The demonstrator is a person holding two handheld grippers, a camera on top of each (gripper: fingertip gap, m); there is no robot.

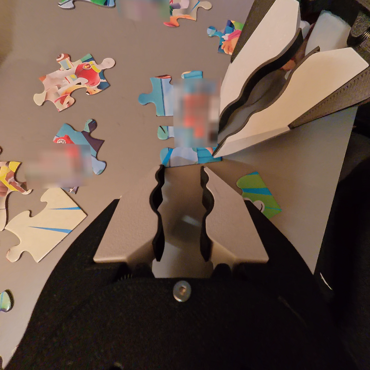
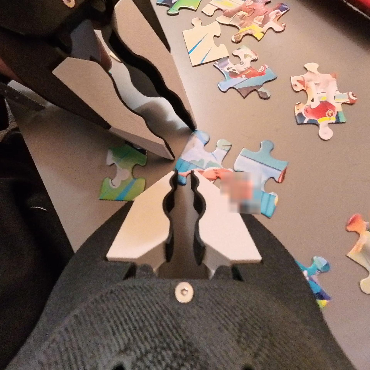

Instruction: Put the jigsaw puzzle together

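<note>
Left hand-held gripper (image 1: pixel 182 167): jaws apart, nothing between, tips at near edge of blue puzzle piece (image 1: pixel 186 158) on grey table (image 1: pixel 128 60). Right hand-held gripper (image 2: pixel 183 173): jaws narrowly apart, unclamped, tips over same piece. Green puzzle piece (image 2: pixel 122 176) just beside it.

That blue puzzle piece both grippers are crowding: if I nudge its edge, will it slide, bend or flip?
The blue puzzle piece lies flat and thin on the smooth grey table, so it would probably slide rather than flip. It looks like stiff card, unlikely to bend. Its low edge may slip under fingertips.
</note>
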